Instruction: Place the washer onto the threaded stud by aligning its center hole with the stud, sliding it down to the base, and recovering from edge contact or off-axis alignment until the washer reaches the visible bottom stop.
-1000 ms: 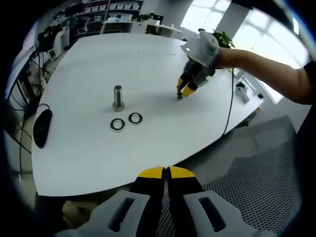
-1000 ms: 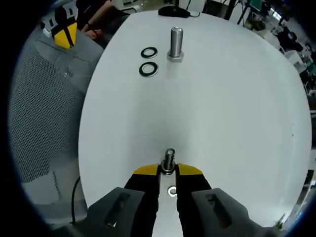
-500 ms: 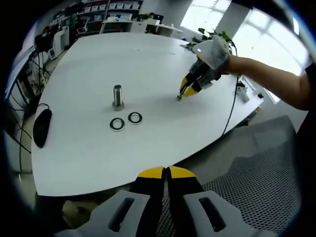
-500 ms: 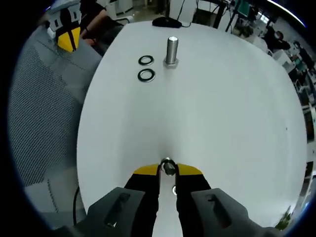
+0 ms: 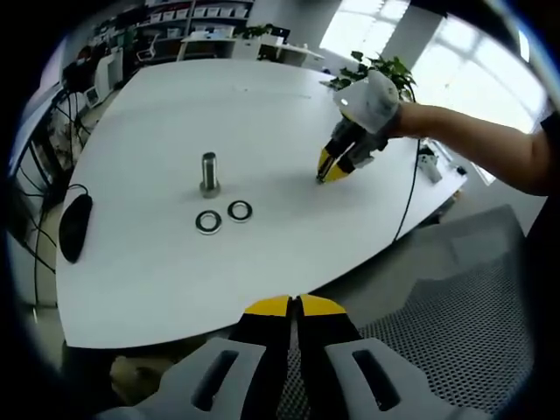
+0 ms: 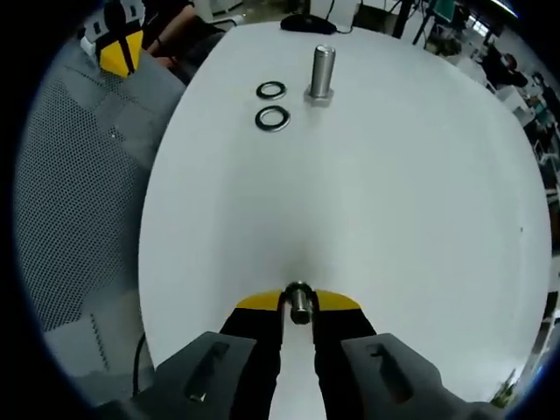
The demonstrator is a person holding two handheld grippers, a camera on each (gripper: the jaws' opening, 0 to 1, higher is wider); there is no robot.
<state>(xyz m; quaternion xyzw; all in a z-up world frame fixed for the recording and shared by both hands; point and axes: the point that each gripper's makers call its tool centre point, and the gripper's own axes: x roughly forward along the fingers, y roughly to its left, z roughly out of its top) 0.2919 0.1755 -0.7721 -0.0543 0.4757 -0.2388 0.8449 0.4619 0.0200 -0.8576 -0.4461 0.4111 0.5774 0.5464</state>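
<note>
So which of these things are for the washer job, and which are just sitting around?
For the job:
- big threaded stud standing on the white table
- two washers lying flat beside it
- small bolt pinched in the right claw
- left claw, shut, holding nothing

Just lying about:
- black mouse and its cable
- potted plant
- shelves in the background

bright window (image 5: 455,52) daylight, soft shadows, fisheye-warped edges

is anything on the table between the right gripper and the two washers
Nothing visible: bare white table lies between the right gripper, shut on a small bolt, and the two washers beside the threaded stud.
</note>
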